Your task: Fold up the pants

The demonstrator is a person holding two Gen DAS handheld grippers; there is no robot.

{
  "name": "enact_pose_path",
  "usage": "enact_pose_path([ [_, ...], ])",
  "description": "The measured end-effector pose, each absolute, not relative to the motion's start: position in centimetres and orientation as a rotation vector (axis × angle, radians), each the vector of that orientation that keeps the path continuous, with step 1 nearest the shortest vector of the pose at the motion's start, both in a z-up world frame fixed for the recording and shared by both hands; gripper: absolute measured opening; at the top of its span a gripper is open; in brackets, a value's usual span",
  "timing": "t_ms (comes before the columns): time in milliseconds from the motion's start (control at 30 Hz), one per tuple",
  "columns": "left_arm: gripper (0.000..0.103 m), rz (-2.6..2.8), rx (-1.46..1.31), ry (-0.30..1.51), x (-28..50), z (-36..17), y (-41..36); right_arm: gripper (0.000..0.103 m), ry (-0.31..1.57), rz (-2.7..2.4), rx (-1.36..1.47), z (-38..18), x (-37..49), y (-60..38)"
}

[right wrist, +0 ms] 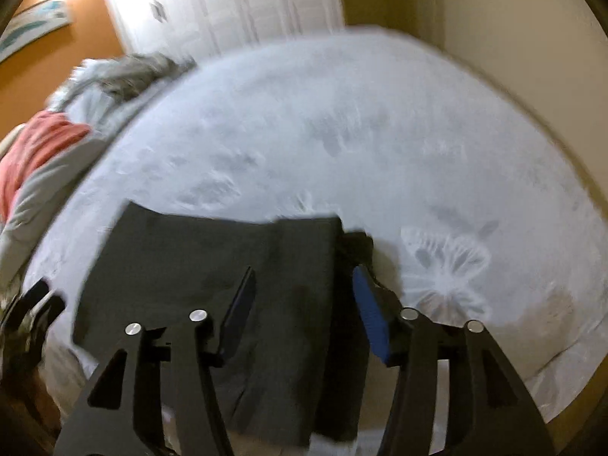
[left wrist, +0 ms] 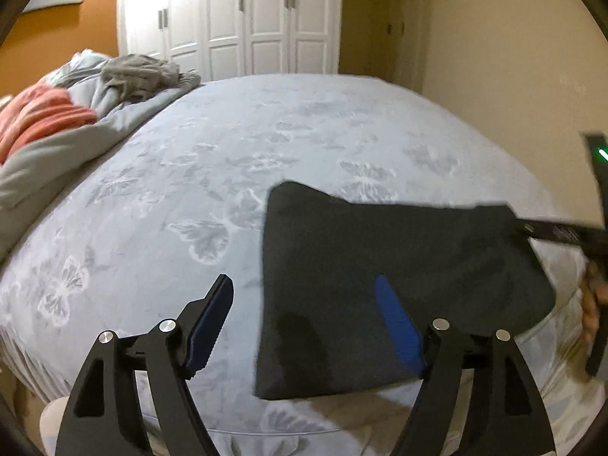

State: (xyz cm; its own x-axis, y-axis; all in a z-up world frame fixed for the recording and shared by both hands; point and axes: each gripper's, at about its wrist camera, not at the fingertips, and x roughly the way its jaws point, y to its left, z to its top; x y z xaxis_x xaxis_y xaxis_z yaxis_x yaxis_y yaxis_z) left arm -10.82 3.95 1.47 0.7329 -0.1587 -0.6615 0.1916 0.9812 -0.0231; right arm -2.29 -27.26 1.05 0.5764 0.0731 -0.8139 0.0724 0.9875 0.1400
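Dark grey pants [left wrist: 399, 247] lie folded into a flat rectangle on the bed near its front edge. In the right wrist view the pants [right wrist: 182, 266] reach down over that edge. My left gripper [left wrist: 304, 277] hovers open above the pants' left border, its blue-padded right finger over the cloth and its left finger over bare sheet. My right gripper [right wrist: 304, 269] stands open above the right part of the pants, with nothing pinched between its pads. One of the right gripper's black fingers [left wrist: 551, 232] shows at the pants' far right corner, and a hand [left wrist: 594, 300] is behind it.
The bed sheet [left wrist: 190, 190] is pale blue with a butterfly print. A heap of grey bedding [left wrist: 140, 76] and a coral blanket [left wrist: 41, 114] fills the far left side. White wardrobe doors [left wrist: 235, 19] stand behind the bed, and a cream wall [left wrist: 513, 76] runs along its right.
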Motion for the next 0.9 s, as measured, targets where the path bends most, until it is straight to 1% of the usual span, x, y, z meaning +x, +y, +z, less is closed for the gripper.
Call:
enact_pose_path([
  [33,0.074,-0.217,0.050,0.733,-11.2,1.2,3.5,0.052,0.980,0.009,0.207,0.1,-1.5,-27.5],
  [67,0.074,-0.244,0.047,0.734,-11.6,1.2,3.5,0.050,0.990,0.026,0.228,-0.6,-1.1,-27.6],
  [100,0.074,-0.284,0.040,0.733,-11.7,0.8,3.0,0.041,0.997,0.030,0.230,-1.2,-1.0,-27.5],
  [133,0.075,-0.350,0.042,0.727,-12.5,0.9,2.2,0.036,0.991,0.043,0.220,-1.3,-1.1,-27.1],
  [167,0.078,-0.388,0.044,0.721,-12.6,0.8,1.8,0.034,0.993,0.059,0.221,-1.2,-1.2,-27.1],
  [200,0.085,-0.452,0.056,0.714,-13.4,0.9,0.6,0.034,0.996,0.072,0.233,-0.7,-1.3,-27.3],
  [233,0.086,-0.492,0.076,0.707,-14.3,0.7,-0.5,0.034,0.993,0.072,0.246,-0.2,-1.7,-27.8],
  [300,0.086,-0.580,0.141,0.683,-15.8,0.8,-3.4,0.036,0.993,0.077,0.279,0.6,-2.9,-28.8],
  [367,0.086,-0.644,0.204,0.659,-17.0,0.4,-5.8,0.036,1.002,0.142,0.404,1.0,-5.3,-30.4],
  [433,0.087,-0.687,0.280,0.630,-18.0,-0.2,-7.8,0.034,1.039,0.211,0.482,0.2,-6.7,-30.8],
  [467,0.087,-0.691,0.320,0.616,-18.4,-0.6,-8.9,0.027,1.061,0.231,0.480,-0.1,-7.1,-30.6],
  [500,0.087,-0.689,0.359,0.603,-18.4,-1.2,-9.5,0.009,1.073,0.234,0.450,-0.4,-7.3,-30.3],
  [533,0.087,-0.689,0.396,0.588,-18.8,-1.5,-10.6,0.008,1.079,0.227,0.404,-0.6,-7.3,-29.9],
  [567,0.087,-0.689,0.407,0.581,-18.8,-1.5,-11.1,0.004,1.072,0.227,0.405,-0.4,-7.3,-30.0],
  [667,0.087,-0.676,0.376,0.575,-18.3,-0.9,-11.9,0.004,1.012,0.317,0.479,1.3,-6.8,-30.4],
  [767,0.086,-0.678,0.304,0.647,-16.0,-0.7,-12.2,0.004,1.007,0.414,0.502,2.5,-5.7,-29.6],
  [800,0.081,-0.675,0.272,0.675,-14.7,-0.8,-12.2,0.004,1.016,0.435,0.505,2.4,-5.1,-29.3],
  [833,0.073,-0.673,0.249,0.692,-14.6,-0.7,-12.4,0.004,1.041,0.464,0.497,2.0,-4.4,-28.6],
  [867,0.050,-0.682,0.215,0.722,-13.8,-0.7,-12.3,0.004,1.057,0.478,0.486,1.8,-4.0,-28.2],
  [900,0.021,-0.690,0.176,0.756,-12.8,-0.8,-12.1,0.005,1.068,0.479,0.474,1.6,-3.6,-27.8],
])
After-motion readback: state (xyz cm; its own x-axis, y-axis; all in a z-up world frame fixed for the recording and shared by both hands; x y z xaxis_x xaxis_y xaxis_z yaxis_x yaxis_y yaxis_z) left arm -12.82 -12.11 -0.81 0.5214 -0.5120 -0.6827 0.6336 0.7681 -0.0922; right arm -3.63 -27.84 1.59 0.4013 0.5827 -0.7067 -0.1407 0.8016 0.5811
